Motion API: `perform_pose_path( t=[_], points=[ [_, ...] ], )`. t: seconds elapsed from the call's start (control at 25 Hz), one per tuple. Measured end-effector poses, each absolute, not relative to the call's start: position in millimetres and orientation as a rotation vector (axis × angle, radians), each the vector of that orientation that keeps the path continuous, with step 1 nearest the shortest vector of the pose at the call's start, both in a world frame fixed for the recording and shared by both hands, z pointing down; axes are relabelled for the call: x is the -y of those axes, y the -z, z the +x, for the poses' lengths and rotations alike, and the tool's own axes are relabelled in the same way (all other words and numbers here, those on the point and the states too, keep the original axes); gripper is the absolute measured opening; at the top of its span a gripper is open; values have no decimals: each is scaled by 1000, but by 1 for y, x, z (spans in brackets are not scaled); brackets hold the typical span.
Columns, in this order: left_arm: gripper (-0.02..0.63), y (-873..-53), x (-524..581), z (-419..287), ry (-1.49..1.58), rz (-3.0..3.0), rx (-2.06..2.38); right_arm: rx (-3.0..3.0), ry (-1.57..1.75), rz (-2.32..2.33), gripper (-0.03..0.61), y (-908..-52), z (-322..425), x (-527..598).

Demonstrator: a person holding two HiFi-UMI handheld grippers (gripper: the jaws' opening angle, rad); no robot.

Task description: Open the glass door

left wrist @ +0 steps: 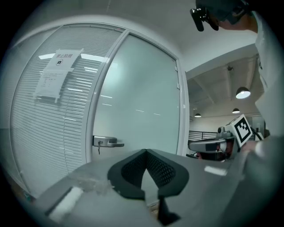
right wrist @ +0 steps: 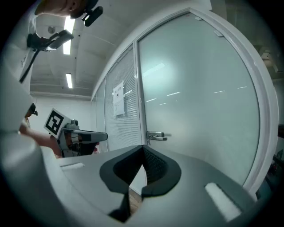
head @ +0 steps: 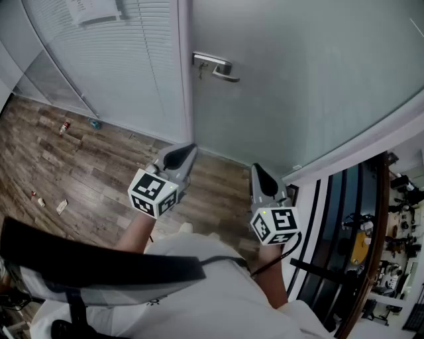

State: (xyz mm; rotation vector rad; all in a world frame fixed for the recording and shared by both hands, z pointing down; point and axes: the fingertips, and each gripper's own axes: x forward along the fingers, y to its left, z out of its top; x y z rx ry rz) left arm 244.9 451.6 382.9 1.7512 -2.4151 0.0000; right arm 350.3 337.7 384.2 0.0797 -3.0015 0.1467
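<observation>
The frosted glass door (head: 298,79) stands closed ahead of me, with a metal lever handle (head: 218,67) and a keyhole near its left edge. My left gripper (head: 187,151) and right gripper (head: 257,169) are held side by side below the handle, well short of the door, both shut and empty. Past the closed jaw tips in the left gripper view (left wrist: 145,151), the handle (left wrist: 108,142) sits up and to the left. In the right gripper view the handle (right wrist: 156,136) sits just above the closed tips (right wrist: 143,146).
A fixed glass panel with white blinds (head: 112,66) and a paper notice (head: 93,10) adjoins the door's left. Small litter (head: 64,127) lies on the wood floor. A white door frame (head: 358,149) and a black railing (head: 331,218) are on the right.
</observation>
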Motion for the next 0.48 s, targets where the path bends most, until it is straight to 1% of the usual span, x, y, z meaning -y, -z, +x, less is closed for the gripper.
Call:
perform_pose_path(
  t=[0.48],
  points=[
    [2, -385, -448, 258, -27, 1764, 2409, 3023, -170, 19, 6, -386, 360, -342]
  ],
)
